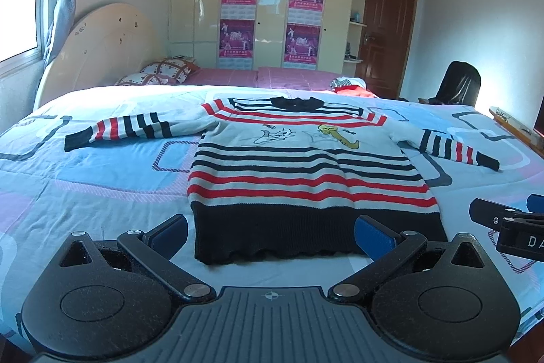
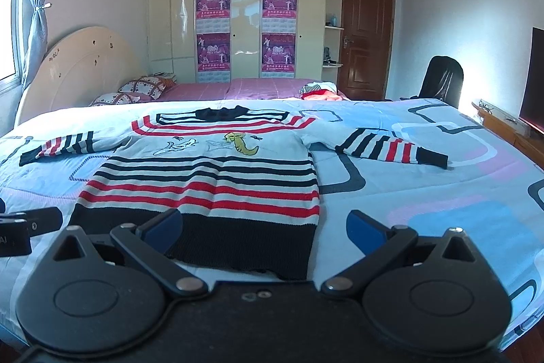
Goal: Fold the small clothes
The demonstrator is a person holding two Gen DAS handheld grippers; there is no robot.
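Observation:
A small striped sweater, white with red and black stripes, cartoon figures on the chest and a black hem, lies flat on the bed with both sleeves spread out; it also shows in the right wrist view. My left gripper is open and empty, just before the black hem. My right gripper is open and empty, near the hem's right corner. The right gripper shows at the edge of the left wrist view, and the left gripper at the edge of the right wrist view.
The bed has a light blue patterned quilt. Pillows and a small pile of clothes lie at the far side. A black chair, a wooden side unit, wardrobe and door stand behind.

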